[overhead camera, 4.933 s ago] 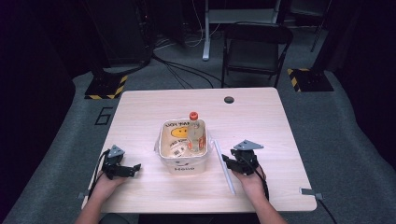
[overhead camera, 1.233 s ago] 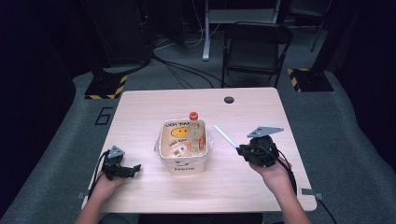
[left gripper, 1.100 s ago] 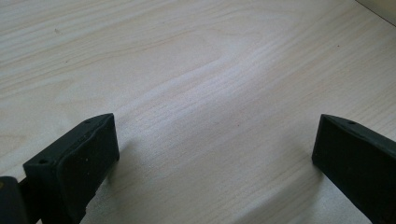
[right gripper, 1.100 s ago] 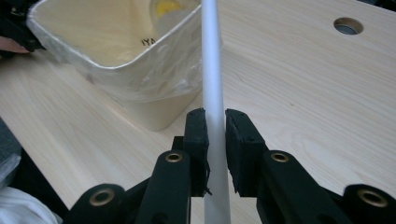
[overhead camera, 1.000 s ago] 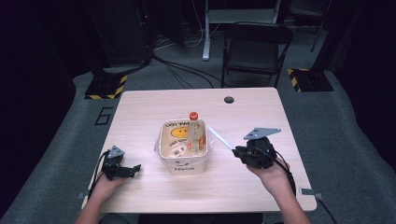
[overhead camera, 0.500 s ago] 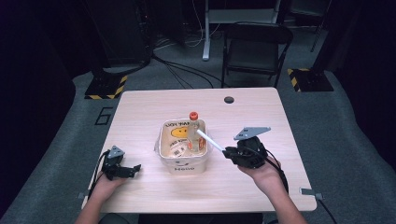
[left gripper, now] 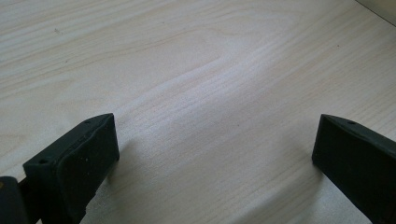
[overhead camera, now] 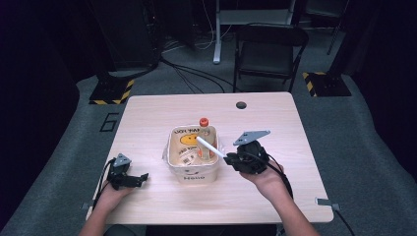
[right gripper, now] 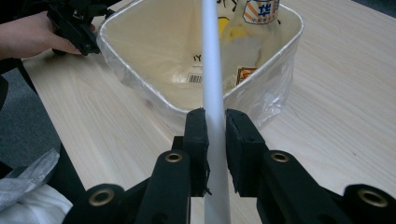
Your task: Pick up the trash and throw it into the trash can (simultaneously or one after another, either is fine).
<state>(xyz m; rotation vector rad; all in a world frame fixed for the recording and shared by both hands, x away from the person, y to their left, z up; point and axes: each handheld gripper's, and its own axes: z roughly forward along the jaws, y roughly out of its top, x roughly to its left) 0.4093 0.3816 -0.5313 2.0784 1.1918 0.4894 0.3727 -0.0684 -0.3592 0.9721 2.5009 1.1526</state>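
A cream square bin [overhead camera: 193, 172] [right gripper: 140, 88] lined with clear plastic stands mid-table. Inside it leans a bottle [overhead camera: 204, 132] [right gripper: 254, 28] with an orange cap, among some wrappers. My right gripper [overhead camera: 231, 159] [right gripper: 215, 121] is shut on a long white stick [overhead camera: 210, 147] [right gripper: 211, 70], just right of the bin. The stick slants up and left over the bin's opening. My left gripper [overhead camera: 142, 177] [left gripper: 215, 149] rests on the table left of the bin, open, with bare wood between its jaws.
The wooden table [overhead camera: 162, 113] has a round cable hole [overhead camera: 241, 104] near its far edge. A chair [overhead camera: 268, 49] and a desk frame stand behind it. Cables and yellow-black floor markers [overhead camera: 112, 91] lie on the grey floor.
My right gripper has carried the white stick from the table's right side leftward, so that its far end now hangs over the bin. The left gripper has stayed still.
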